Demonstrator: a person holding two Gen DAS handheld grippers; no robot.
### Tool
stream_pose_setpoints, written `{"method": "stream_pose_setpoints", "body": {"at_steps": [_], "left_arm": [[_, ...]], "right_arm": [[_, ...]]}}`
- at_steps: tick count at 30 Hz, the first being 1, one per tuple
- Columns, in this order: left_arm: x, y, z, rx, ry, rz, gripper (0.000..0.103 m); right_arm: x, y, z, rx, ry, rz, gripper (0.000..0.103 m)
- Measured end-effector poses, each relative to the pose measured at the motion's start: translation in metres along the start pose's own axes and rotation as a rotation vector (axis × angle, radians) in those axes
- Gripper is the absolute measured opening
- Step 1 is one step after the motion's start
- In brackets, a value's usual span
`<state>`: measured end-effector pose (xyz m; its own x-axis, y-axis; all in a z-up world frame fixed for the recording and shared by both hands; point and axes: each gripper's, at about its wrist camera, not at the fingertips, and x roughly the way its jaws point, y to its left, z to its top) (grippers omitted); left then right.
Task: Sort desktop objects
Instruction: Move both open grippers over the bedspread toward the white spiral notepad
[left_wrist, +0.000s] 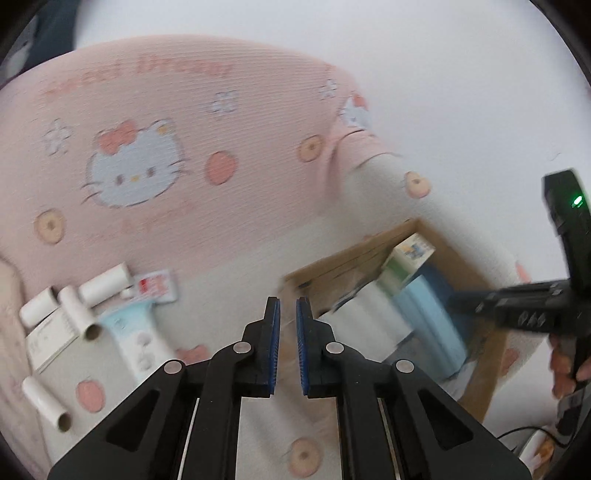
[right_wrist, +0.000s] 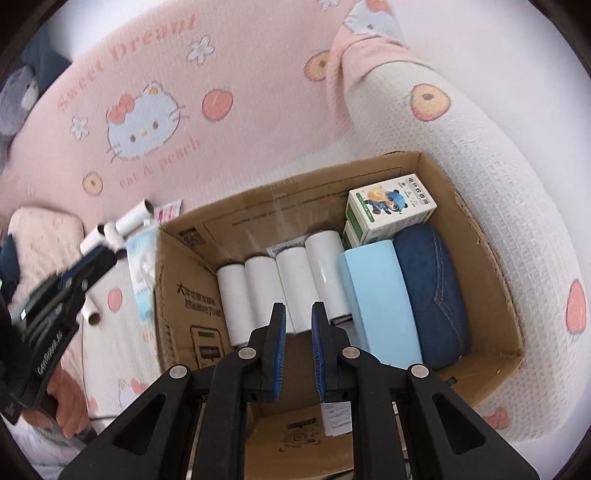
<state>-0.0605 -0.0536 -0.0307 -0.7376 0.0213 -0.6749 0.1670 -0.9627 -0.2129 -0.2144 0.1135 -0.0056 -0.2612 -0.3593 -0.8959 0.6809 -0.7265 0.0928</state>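
A cardboard box (right_wrist: 184, 295) is shown on a pink cartoon-printed bed cover (right_wrist: 221, 62), viewed from both wrist cameras. Inside the box, four white rolls (right_wrist: 291, 280) are laid side by side; to their right a light blue box (right_wrist: 380, 295) and a dark blue denim case (right_wrist: 432, 288) are set, with a small green-and-white carton (right_wrist: 391, 206) at the far end. Outside the box, on the cover, further white rolls (left_wrist: 103, 284), a flat white box (left_wrist: 48, 339), a pale blue package (left_wrist: 136, 339) and a red-and-white card (left_wrist: 155, 286) are seen still unsorted. The right gripper (right_wrist: 298, 314) is held above the box interior, pointing down, its blue-padded jaws drawn nearly together with nothing between them. The left gripper (left_wrist: 288, 310) is seen over the cover between the loose items and the box, its jaws likewise narrowly spaced and empty; this view is motion-blurred.
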Motion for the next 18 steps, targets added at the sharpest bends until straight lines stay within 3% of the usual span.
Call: {"method": "stream_pose_setpoints", "body": {"at_steps": [5, 7, 10, 12, 18], "left_arm": [[-0.012, 0.04, -0.035, -0.057, 0.069, 0.04, 0.01], [-0.013, 0.056, -0.052, -0.072, 0.103, 0.078, 0.01], [-0.013, 0.079, -0.076, -0.092, 0.157, 0.166, 0.01], [-0.015, 0.094, -0.087, -0.132, 0.174, 0.184, 0.01], [-0.027, 0.15, -0.109, -0.333, 0.178, 0.187, 0.01]], "right_arm": [[-0.007, 0.03, -0.011, -0.04, -0.083, 0.168, 0.01], [-0.008, 0.049, -0.013, -0.12, -0.098, 0.216, 0.01], [-0.013, 0.082, -0.014, -0.286, -0.152, 0.149, 0.01], [-0.018, 0.105, -0.014, -0.391, -0.187, 0.11, 0.01], [-0.01, 0.161, -0.016, -0.519, -0.239, 0.136, 0.01]]}}
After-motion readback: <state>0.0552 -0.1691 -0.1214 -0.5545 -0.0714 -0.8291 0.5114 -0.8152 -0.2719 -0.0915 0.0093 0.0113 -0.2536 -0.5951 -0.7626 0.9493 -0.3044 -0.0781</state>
